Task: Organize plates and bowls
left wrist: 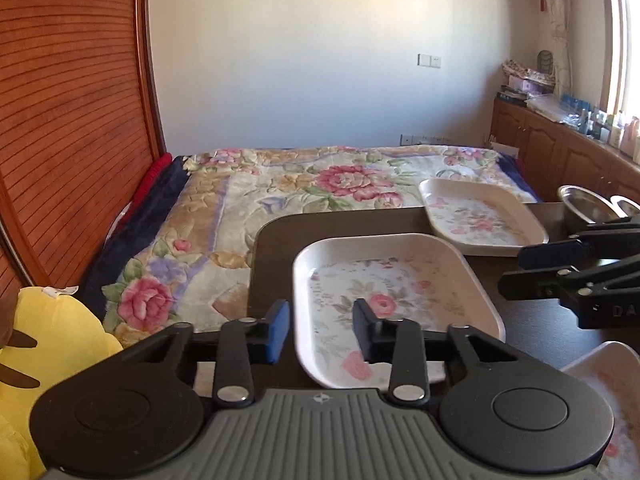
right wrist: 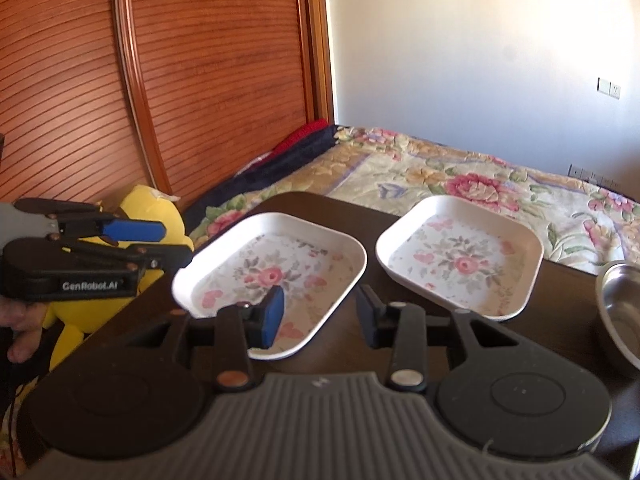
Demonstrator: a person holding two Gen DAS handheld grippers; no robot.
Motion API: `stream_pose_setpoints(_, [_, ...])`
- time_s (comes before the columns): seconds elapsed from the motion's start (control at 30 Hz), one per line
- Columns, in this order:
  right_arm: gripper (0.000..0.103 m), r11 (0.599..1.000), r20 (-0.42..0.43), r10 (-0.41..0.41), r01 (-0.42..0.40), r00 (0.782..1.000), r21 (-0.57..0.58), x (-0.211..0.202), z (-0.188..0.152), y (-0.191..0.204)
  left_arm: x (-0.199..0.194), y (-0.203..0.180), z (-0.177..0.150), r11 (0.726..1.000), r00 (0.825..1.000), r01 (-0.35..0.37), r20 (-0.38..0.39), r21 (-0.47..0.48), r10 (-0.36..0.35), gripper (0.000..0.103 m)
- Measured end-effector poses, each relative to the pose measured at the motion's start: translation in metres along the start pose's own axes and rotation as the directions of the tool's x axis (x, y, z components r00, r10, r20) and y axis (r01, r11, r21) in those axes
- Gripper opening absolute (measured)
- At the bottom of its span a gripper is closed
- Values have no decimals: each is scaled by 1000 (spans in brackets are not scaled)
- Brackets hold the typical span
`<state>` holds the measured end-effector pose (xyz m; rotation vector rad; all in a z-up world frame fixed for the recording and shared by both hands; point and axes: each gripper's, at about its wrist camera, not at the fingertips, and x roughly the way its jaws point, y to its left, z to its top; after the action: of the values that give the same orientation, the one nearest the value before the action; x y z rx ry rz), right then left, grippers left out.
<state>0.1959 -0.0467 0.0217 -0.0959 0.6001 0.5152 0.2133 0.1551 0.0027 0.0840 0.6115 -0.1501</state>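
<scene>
Two glossy floral rectangular plates (right wrist: 276,276) (right wrist: 460,256) sit apart on the dark tabletop (right wrist: 352,208); left gripper (left wrist: 320,330) and right gripper (right wrist: 320,314) gape wide, empty.

- The right gripper (right wrist: 320,316) hung above the dark desk (right wrist: 344,344), its jaws apart and holding nothing.
- Two white floral plates sat side by side: the near plate (right wrist: 276,276) partly behind the blue pad, the far plate (right wrist: 460,256) just beside it.
- A steel bowl (right wrist: 620,312) stood at the right edge.
- The left gripper (right wrist: 176,244) reached in from the left, before a yellow plush toy (right wrist: 148,208).
</scene>
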Motion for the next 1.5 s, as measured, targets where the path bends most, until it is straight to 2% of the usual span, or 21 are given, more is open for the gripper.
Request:
stream_pose_setpoints(0.3, [41,999,-78,15,-11,997,43,31,4,-9,32,14,1,999,998,39,-40,-21,-40,27])
stream_pose_setpoints(0.53, [31,999,-118,32,-26,992,45,44,3,-10,44,19,-3,998,998,46,-51,-32,-47,26])
stream_pose_setpoints(0.63, [30,999,-130,36,-31,991,41,48,3,-10,47,20,-5,998,997,54,-58,-33,-56,20])
stream_pose_setpoints(0.7, [27,998,-142,45,-39,989,43,50,2,-10,46,19,-5,998,996,61,-55,-32,-63,14])
stream_pose_setpoints(0.73, [19,998,-149,53,-47,987,46,51,2,-11,46,19,-4,998,996,59,-58,-32,-61,13])
stream_pose_setpoints(0.97, [19,994,-168,82,-68,982,84,56,-1,-16,44,18,-7,998,997,59,-53,-33,-60,12])
stream_pose_setpoints(1.3, [19,994,-168,75,-61,983,90,59,1,-18,34,13,-9,999,997,40,-62,-36,-42,11])
stream_pose_setpoints(1.5, [15,991,-166,91,-73,982,116,52,-3,-23,18,1,-10,998,996,48,-71,-33,-50,11])
